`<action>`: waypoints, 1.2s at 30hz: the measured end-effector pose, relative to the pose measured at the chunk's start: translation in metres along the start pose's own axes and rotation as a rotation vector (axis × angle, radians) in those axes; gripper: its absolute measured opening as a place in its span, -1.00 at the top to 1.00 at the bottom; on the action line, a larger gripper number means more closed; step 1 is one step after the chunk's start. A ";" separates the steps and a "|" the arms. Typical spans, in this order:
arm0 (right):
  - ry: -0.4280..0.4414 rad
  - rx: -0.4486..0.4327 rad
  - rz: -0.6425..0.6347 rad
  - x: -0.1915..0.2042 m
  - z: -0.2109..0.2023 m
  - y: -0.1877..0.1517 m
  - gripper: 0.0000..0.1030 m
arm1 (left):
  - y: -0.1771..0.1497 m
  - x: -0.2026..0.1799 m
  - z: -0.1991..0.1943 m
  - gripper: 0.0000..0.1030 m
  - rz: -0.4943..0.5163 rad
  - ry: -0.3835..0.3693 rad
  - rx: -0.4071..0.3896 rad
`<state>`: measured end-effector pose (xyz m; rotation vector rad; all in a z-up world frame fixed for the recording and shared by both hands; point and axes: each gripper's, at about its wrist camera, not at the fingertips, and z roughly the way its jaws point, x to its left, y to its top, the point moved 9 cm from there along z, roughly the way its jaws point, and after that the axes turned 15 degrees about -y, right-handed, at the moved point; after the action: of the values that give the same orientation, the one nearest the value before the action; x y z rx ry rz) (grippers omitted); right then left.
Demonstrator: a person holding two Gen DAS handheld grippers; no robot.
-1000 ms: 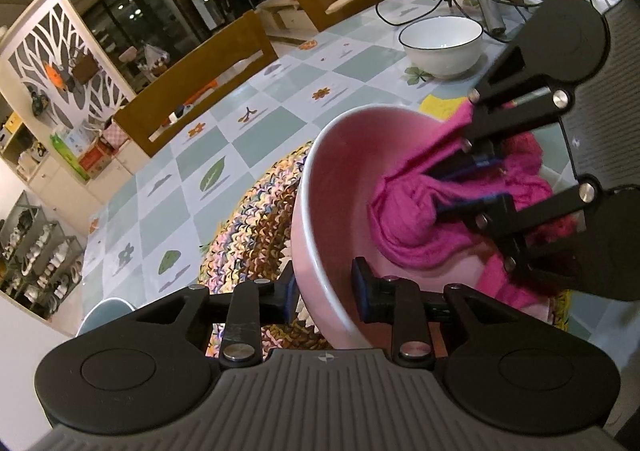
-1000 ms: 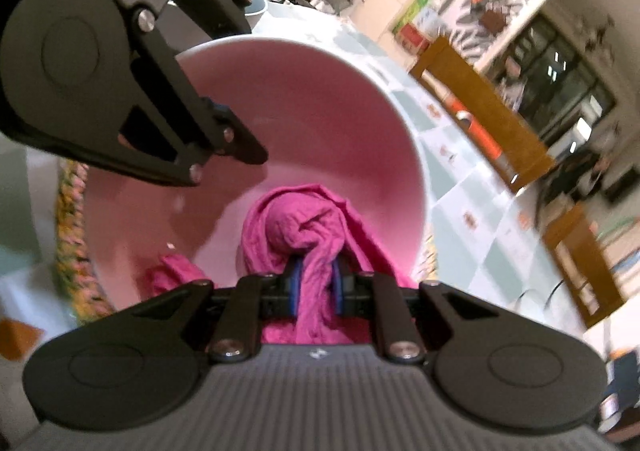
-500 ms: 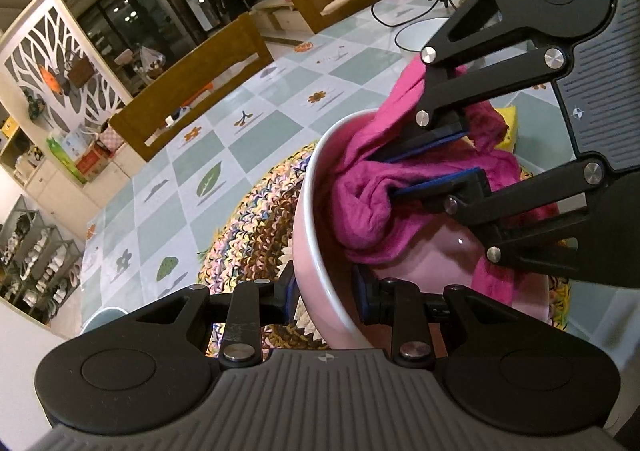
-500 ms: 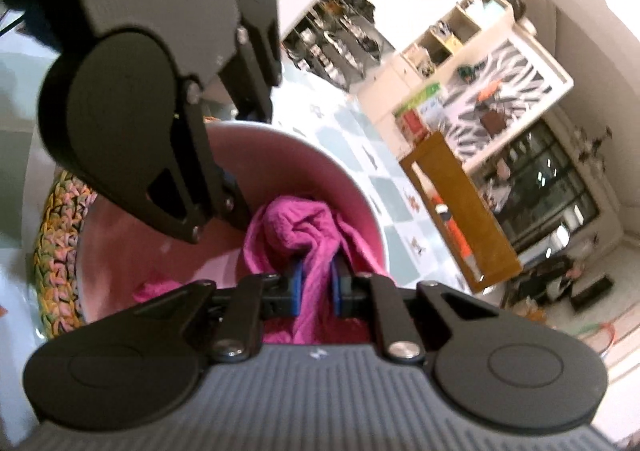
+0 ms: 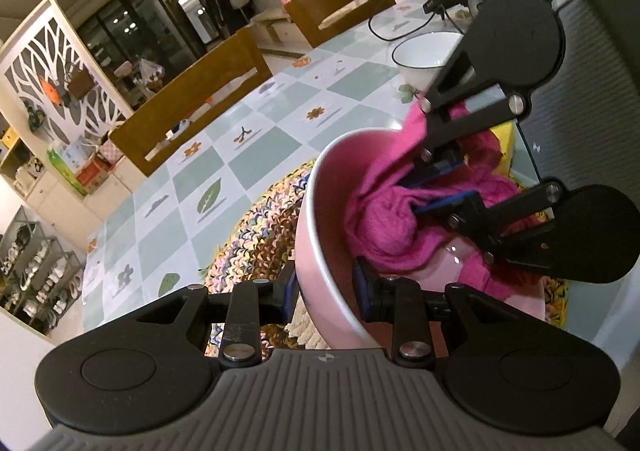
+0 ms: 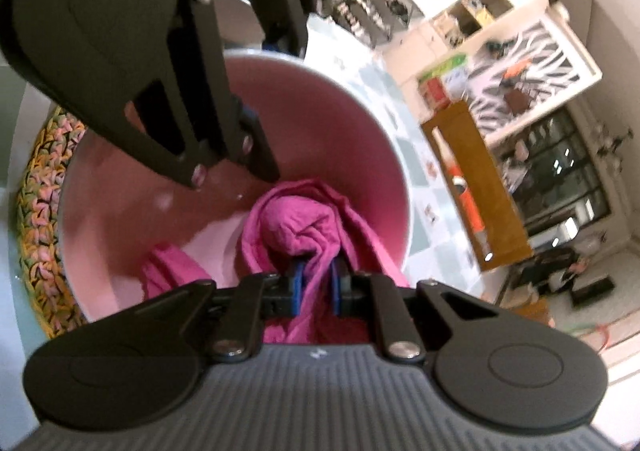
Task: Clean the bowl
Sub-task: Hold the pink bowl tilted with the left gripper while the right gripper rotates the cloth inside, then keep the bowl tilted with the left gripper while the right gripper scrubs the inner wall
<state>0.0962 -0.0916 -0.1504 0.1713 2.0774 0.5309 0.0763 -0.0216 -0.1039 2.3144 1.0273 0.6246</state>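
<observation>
The left tongs point(image 5: 325, 289) pinch the near rim of a pink bowl point(image 5: 320, 251), one blue pad outside the wall and one inside, holding it tilted over a multicoloured woven mat point(image 5: 256, 235). The right tongs point(image 6: 316, 283), pressed together on a fold of magenta cloth point(image 6: 296, 223), reach into the bowl from the other side, the bunched cloth lying against the inner wall with one end trailing over the far rim. The mat lies on a bench point(image 5: 192, 187) covered in a green-and-white checked cloth printed with leaves and flowers. A white bowl point(image 5: 420, 55) with a dark rim stands farther along the bench, near black cables and electronics. Two wooden chairs point(image 5: 200, 107) are drawn up at the far side.
</observation>
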 end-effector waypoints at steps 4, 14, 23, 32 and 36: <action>0.055 0.075 0.083 0.005 0.002 -0.003 0.72 | 0.002 0.000 0.002 0.36 -0.012 0.008 0.002; 0.176 0.212 0.322 0.009 0.006 -0.006 0.71 | 0.002 -0.005 0.003 0.13 -0.097 0.002 -0.003; 0.252 0.281 0.525 0.011 0.008 -0.002 0.70 | -0.014 -0.009 0.007 -0.01 -0.173 -0.026 0.032; 0.264 0.295 0.617 0.010 0.009 -0.001 0.68 | -0.035 -0.014 0.012 0.04 -0.255 -0.062 0.066; 0.257 0.287 0.616 0.013 0.007 -0.001 0.68 | -0.042 -0.013 0.013 0.05 -0.309 -0.077 0.066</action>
<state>0.0948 -0.0862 -0.1639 0.9765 2.3359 0.6384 0.0543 -0.0108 -0.1428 2.1533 1.3502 0.3802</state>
